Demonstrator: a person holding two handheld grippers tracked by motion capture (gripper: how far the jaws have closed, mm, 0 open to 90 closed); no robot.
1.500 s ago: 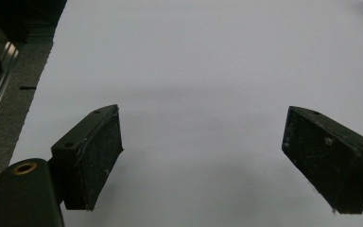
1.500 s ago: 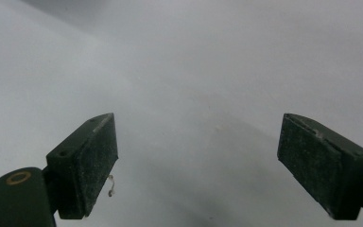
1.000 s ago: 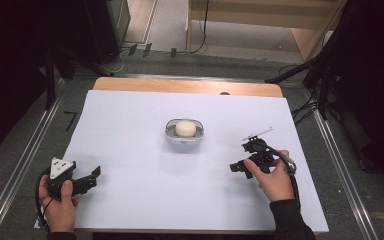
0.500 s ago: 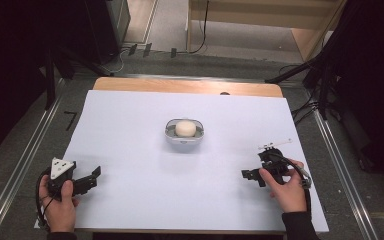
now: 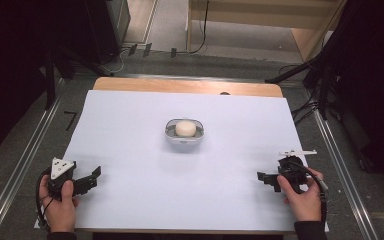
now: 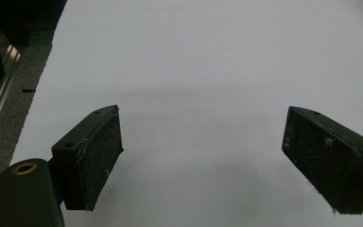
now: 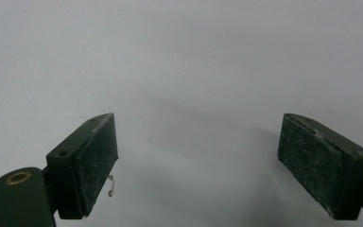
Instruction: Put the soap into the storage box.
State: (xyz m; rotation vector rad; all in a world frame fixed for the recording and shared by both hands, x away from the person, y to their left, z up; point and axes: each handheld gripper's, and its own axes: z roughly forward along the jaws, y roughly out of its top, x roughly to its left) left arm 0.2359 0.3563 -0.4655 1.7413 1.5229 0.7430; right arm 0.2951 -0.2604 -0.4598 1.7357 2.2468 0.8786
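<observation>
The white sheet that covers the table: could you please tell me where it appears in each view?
High view: the white sheet fills the middle, under a small grey bowl, with the left gripper and right gripper near its front corners.
Left gripper view: it spreads behind the open jaws.
Right gripper view: it is the backdrop behind the open jaws.
Shared landmark: the sheet's left edge, also in the left gripper view.
</observation>
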